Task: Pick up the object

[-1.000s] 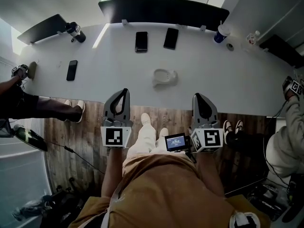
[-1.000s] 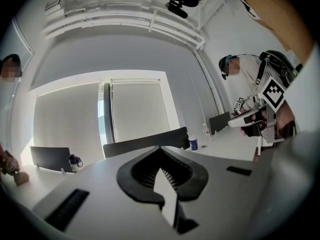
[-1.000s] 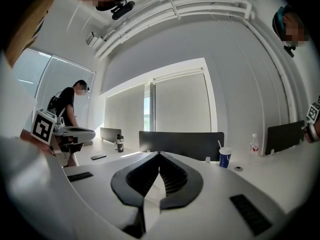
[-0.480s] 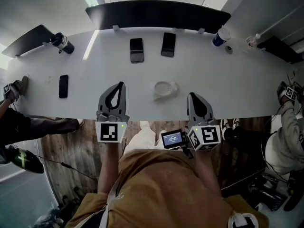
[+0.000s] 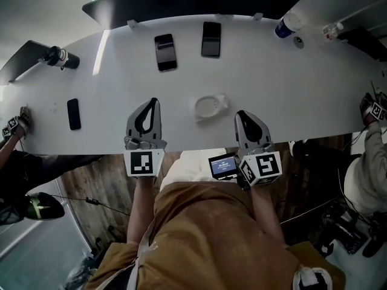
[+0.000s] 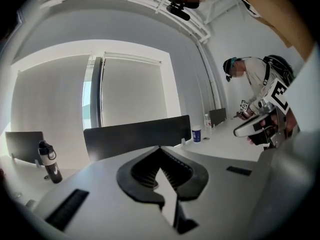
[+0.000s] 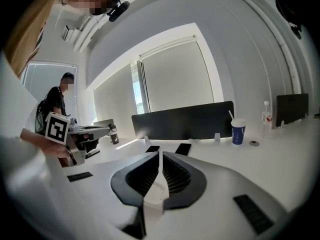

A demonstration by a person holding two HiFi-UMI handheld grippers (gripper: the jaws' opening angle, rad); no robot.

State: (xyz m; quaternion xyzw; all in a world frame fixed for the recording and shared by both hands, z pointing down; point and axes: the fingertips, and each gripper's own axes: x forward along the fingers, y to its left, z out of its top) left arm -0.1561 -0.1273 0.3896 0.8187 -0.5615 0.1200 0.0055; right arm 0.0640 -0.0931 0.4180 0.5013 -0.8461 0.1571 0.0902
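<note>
A small white round object (image 5: 210, 107) lies on the long white table (image 5: 290, 95), near its front edge. My left gripper (image 5: 152, 102) hovers over the front edge, to the left of the object, jaws shut and empty. The right gripper (image 5: 240, 113) is just right of the object, also shut with nothing in it. In the left gripper view the closed jaws (image 6: 160, 148) point across the table; in the right gripper view the shut jaws (image 7: 160, 154) point toward two phones. The white object does not show in either gripper view.
Two dark phones (image 5: 165, 43) (image 5: 211, 31) lie at the table's far side and a third phone (image 5: 73, 113) at the left. A black bottle (image 5: 60, 57) stands far left, a blue cup (image 5: 287, 24) far right. Other people's grippers (image 5: 13, 125) (image 5: 373, 109) work at both table ends.
Both grippers have moved forward, from over the wooden floor to over the table's front edge on either side of the white object. Both stay shut.
</note>
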